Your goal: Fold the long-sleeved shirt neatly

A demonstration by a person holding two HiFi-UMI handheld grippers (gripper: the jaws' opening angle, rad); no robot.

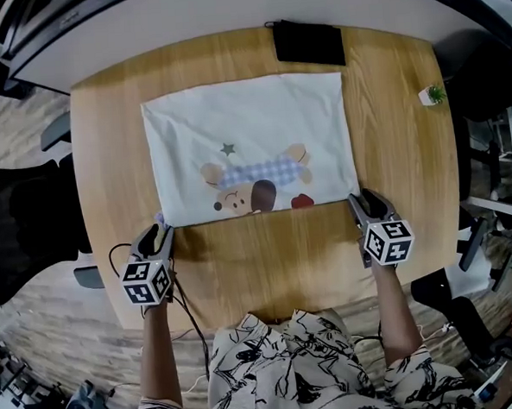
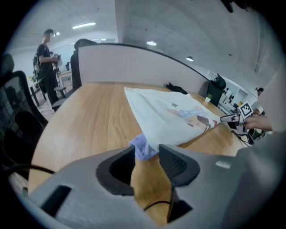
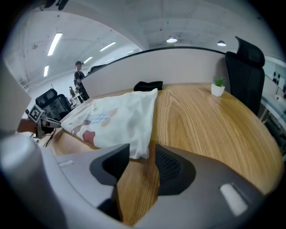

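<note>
The shirt (image 1: 248, 148) lay flat in the middle of the table (image 1: 268, 259). It was a neat box shape w/ the doggy pic facing up. No sleeves stuck out, so they were prob. tucked under. Only a little blue bit of cloth (image 2: 142, 145) peeked out at the near left corner.

The left tongs (image 1: 161, 231) sat at that corner & the right tongs (image 1: 358, 203) at the near right one. Both pointed down at the wood, one per corner, prob. so the near edge could be picked up straight & even. Both tongs were spread a bit. Each had a shirt corner just inside its tips, but the pads didn't squeeze it. So the cloth rested on the table by itself.

The table was light wood, smooth, w/ round corners. A black thing (image 1: 308, 42) lay at the far edge, just past the shirt. A tiny plant in a white pot (image 1: 433, 95) stood far right, well away. A grey wall panel (image 3: 178, 62) stood behind the table. Room = big office w/ a black chair (image 3: 246, 67), long ceiling lights (image 3: 56, 42) & a person (image 2: 47, 58) standing far off.
</note>
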